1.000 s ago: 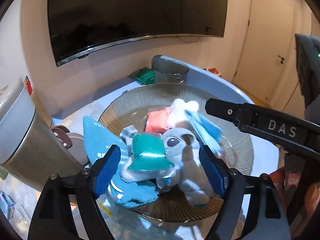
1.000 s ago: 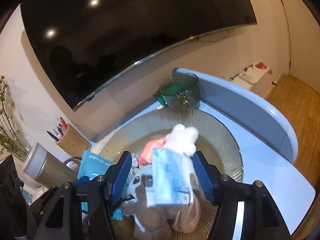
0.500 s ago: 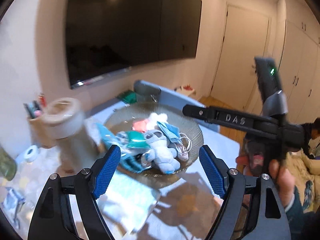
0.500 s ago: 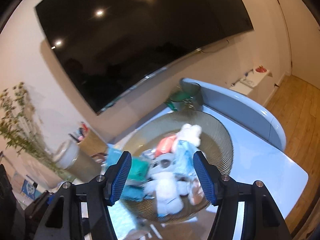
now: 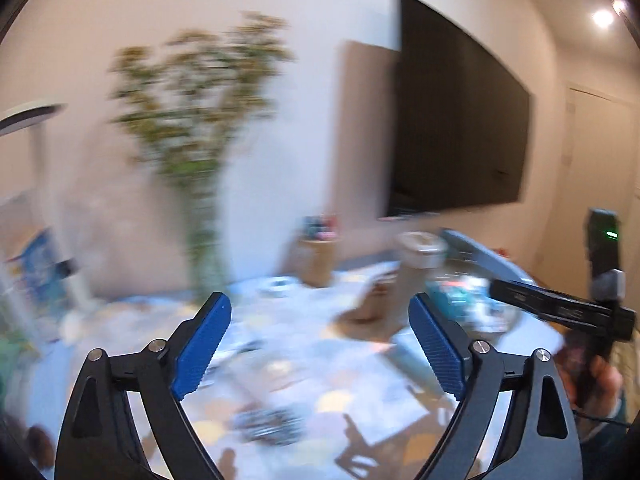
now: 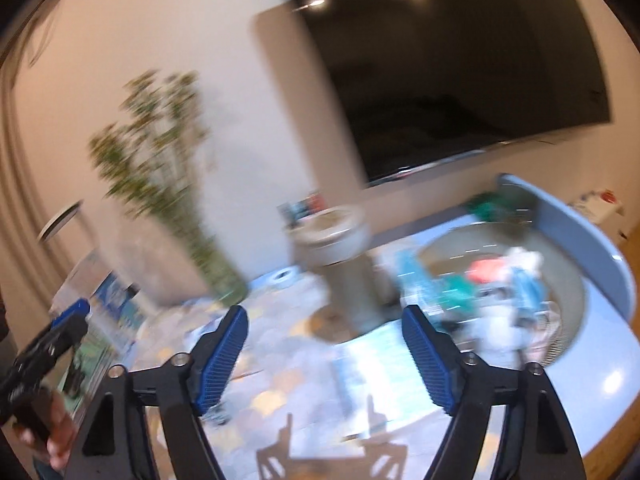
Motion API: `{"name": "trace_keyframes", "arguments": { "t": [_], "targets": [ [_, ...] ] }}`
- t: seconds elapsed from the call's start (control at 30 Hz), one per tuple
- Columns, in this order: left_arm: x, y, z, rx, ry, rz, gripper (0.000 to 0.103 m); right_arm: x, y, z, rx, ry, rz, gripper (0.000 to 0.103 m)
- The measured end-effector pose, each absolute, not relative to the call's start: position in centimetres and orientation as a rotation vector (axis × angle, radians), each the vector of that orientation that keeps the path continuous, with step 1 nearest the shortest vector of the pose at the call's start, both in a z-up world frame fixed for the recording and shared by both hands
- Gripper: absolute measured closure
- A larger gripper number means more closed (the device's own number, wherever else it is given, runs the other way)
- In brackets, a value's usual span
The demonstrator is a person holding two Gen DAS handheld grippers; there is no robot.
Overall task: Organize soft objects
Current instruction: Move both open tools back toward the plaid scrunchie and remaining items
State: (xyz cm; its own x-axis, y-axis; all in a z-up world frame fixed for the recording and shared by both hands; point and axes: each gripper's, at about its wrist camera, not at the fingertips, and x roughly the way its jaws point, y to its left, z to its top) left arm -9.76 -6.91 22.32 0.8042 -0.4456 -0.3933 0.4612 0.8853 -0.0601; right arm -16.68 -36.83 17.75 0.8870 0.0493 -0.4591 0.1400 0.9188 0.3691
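Through the left wrist camera, everything is smeared with motion. My left gripper has its blue ribbed pads wide apart and still spreading, with nothing between them, above the pale blue patterned desk. A blurred green plant in a clear vase stands at the desk's far edge, a light wooden pen holder beside it, then a grey cylindrical container with a pale lid. Toward the far right corner sits the ribbed glass bowl with the soft objects, too blurred here to tell apart. My right gripper reaches in from the right as a black bar, a hand under it. A large dark wall screen hangs behind.

Through the right wrist camera, the right gripper is also empty, its pads apart and widening over the desk. The glass bowl lies toward the desk's far right corner, holding the pile of soft toys and cloths in teal, orange, white and light blue. The grey container stands just left of the bowl, the plant farther left. The left gripper shows at the left edge.
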Motion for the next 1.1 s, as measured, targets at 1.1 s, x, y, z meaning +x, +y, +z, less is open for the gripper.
{"name": "trace_keyframes", "arguments": {
  "t": [1.1],
  "targets": [
    [-0.6,3.7,1.4,-0.085,0.735,-0.133,0.012,0.1,-19.4,-1.3,-0.037,0.939,0.007,0.0]
  ]
}}
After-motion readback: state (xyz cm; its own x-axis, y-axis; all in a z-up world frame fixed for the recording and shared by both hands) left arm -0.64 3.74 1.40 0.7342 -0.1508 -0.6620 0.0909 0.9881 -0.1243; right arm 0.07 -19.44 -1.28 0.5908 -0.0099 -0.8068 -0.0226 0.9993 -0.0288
